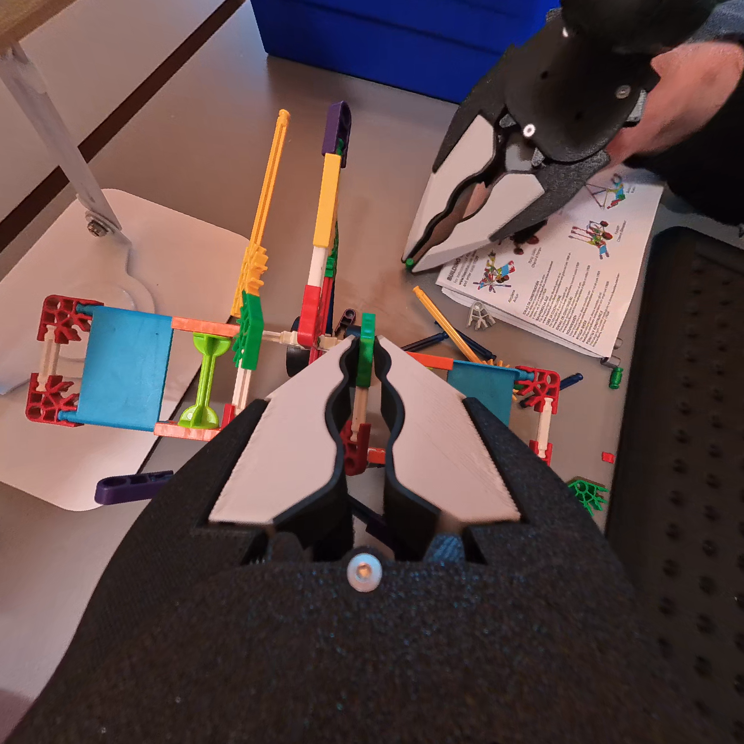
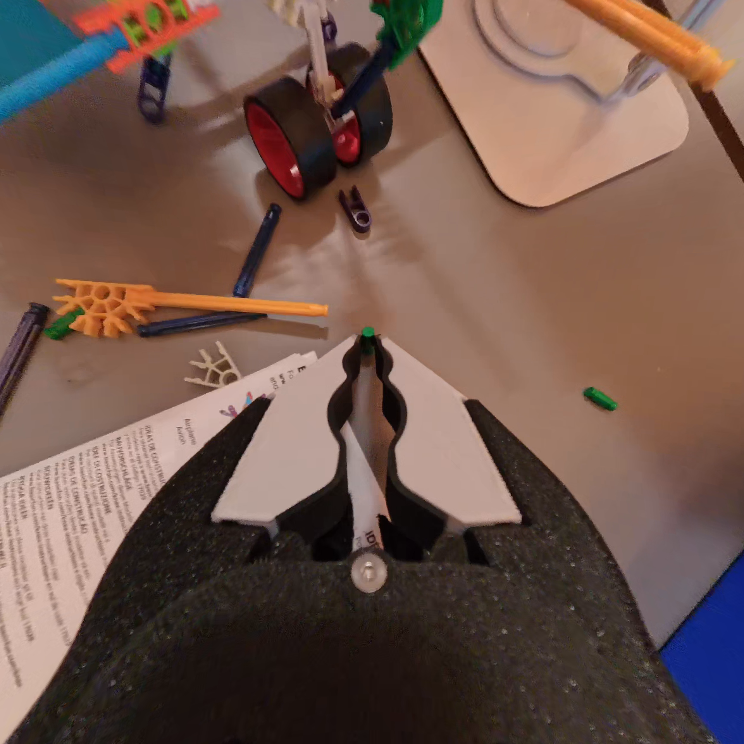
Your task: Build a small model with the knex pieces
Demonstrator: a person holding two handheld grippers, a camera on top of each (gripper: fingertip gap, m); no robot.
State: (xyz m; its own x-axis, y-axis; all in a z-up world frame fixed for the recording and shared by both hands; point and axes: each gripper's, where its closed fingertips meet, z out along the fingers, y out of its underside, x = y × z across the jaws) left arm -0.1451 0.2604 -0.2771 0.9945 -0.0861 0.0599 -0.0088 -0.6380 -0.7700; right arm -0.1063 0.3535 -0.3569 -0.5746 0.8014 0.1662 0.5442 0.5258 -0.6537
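Your left gripper (image 1: 365, 342) clamps a green connector (image 1: 366, 350) on the sprawling toy model (image 1: 282, 334) standing on the grey table (image 1: 181, 120); it looks light, rigid, prone to popping apart, so hold at joints. Your right gripper (image 2: 367, 342) pinches a small green rod (image 2: 367, 337) just above the table, beside the instruction sheet (image 2: 100, 463). Only the right wrist view shows the model's paired wheels (image 2: 318, 133).

- The right gripper (image 2: 367, 342) is closed on a short green rod (image 2: 366, 337), whose end pokes out past the fingertips.
- Just beyond the tips to the left lies an orange rod (image 2: 237, 302) joined to an orange connector (image 2: 100, 306).
- Under the left finger sits a printed leaflet (image 2: 100, 475).
- Farther ahead stand two red-hubbed black wheels (image 2: 298, 141).
- A loose green piece (image 2: 600, 398) lies well to the right on the grey table (image 2: 523, 302).
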